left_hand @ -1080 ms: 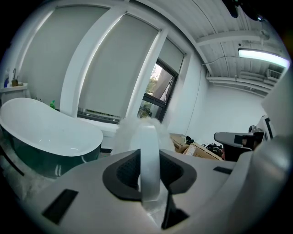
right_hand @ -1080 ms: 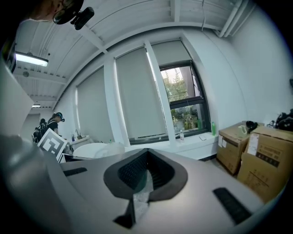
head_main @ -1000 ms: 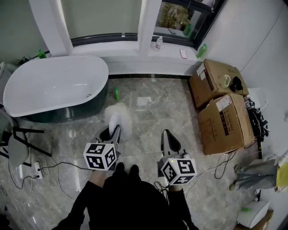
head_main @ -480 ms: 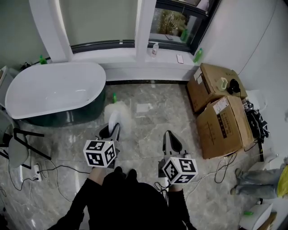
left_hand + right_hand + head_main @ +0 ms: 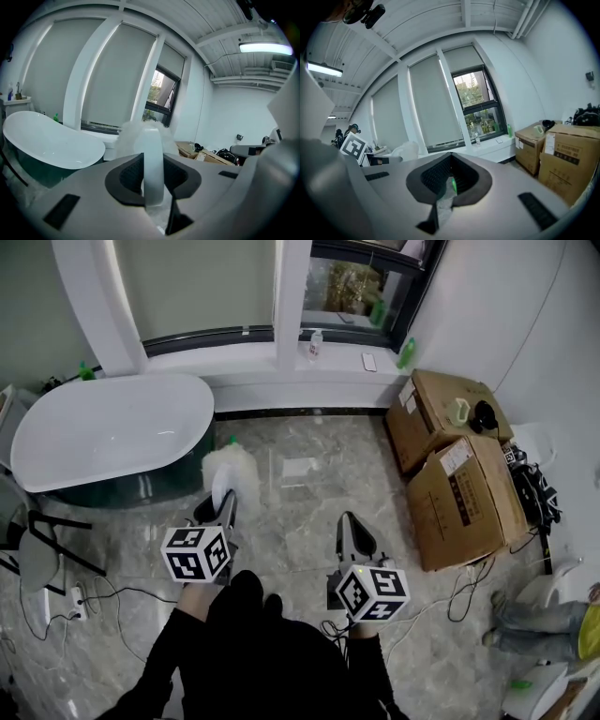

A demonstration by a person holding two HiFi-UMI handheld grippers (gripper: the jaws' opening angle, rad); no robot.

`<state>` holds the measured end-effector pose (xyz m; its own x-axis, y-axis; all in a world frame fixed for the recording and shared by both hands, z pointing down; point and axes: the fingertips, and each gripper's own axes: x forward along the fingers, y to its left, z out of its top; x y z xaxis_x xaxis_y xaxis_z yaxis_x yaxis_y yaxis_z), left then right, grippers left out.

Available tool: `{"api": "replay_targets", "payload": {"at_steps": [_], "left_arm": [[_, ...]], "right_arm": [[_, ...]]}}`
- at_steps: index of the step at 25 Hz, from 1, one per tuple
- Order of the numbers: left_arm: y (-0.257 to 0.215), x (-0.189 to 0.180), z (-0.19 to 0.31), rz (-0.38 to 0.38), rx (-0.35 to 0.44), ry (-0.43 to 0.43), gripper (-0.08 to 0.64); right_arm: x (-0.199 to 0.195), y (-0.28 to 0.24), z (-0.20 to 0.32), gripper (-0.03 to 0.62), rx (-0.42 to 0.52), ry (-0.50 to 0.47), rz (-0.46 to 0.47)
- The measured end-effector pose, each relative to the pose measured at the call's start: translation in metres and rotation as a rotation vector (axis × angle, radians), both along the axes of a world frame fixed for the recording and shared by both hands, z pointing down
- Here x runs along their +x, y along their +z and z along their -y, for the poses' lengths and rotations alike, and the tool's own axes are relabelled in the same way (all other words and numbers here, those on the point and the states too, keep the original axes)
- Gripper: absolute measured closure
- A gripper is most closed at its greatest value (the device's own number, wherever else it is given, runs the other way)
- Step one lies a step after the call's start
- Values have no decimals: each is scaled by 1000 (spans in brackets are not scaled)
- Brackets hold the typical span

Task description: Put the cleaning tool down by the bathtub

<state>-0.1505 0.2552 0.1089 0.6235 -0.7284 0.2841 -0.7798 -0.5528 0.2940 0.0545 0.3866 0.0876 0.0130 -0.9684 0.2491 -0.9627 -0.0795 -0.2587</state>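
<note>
White fluff of the duster [image 5: 232, 470] stuck out ahead of the left gripper [image 5: 218, 510]. Its fingers [image 5: 124, 178] were clamped on the pale handle, holding the head apparently clear of the floor [image 5: 309, 442], probably so it could be lowered beside the tub [image 5: 103, 432] at ten o'clock. The duster hung near the tub's right end, not yet set down. The right gripper [image 5: 352, 531], at one o'clock from the person, had its fingers all but together on nothing, seemingly idle. A green bottle [image 5: 232, 439] sat mostly hidden behind the fluff, and I couldn't make out how head joined handle.
</note>
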Motion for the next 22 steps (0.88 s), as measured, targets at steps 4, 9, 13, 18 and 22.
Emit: {"api": "replay_targets", "payload": {"at_steps": [4,9,13,18,22], "left_arm": [[-4,2,6,14,4,-5,466],[-8,6,20,12,19,-2,466],[-4,10,33,9,13,5,466],[8,17,62,-3,-6,7,466],[21,29,95,-1,-31,7,466]], "right_arm": [[2,2,6,594,-2,-5,19],[-1,5,19,594,-5,-19,25],[-3,5,32,594,-13,-33,11],[5,12,55,594,-27,-15,2],[17,25,84,594,-70,-12,8]]}}
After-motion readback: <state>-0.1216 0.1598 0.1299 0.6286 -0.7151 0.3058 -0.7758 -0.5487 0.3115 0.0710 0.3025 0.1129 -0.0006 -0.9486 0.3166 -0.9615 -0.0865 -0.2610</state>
